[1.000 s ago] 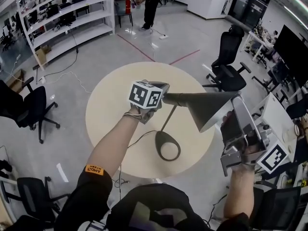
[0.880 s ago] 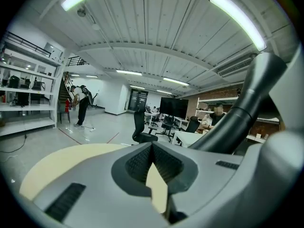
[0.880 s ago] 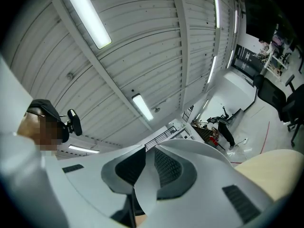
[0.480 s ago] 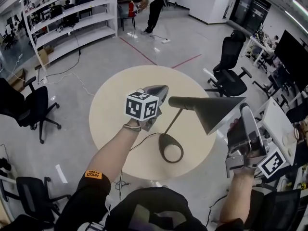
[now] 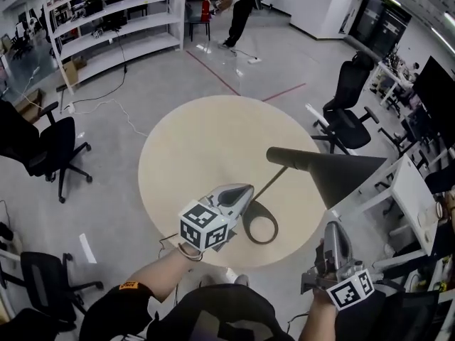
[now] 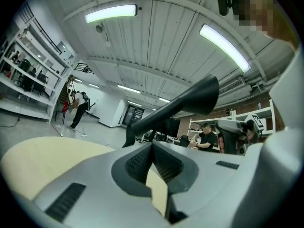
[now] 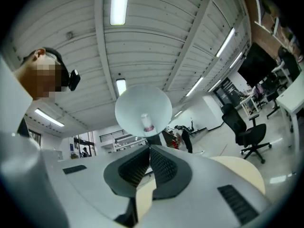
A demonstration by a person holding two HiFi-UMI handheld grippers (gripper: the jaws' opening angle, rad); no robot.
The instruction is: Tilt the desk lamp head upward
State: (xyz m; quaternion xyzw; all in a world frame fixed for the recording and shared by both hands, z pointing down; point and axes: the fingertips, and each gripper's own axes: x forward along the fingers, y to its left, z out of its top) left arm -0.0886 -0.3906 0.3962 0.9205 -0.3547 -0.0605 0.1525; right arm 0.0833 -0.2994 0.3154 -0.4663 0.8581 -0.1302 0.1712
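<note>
Both left gripper (image 5: 245, 188) and right gripper (image 5: 333, 227) show jaws pressed together, empty. Desk lamp (image 5: 330, 170) stands on round worktop (image 5: 185, 155).

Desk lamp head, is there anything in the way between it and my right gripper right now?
Nothing visible does. The right gripper is nearer the person than the desk lamp head, shut and empty, with only open air between them. In the right gripper view the lamp head's open mouth shows unobstructed just above the jaws.
</note>
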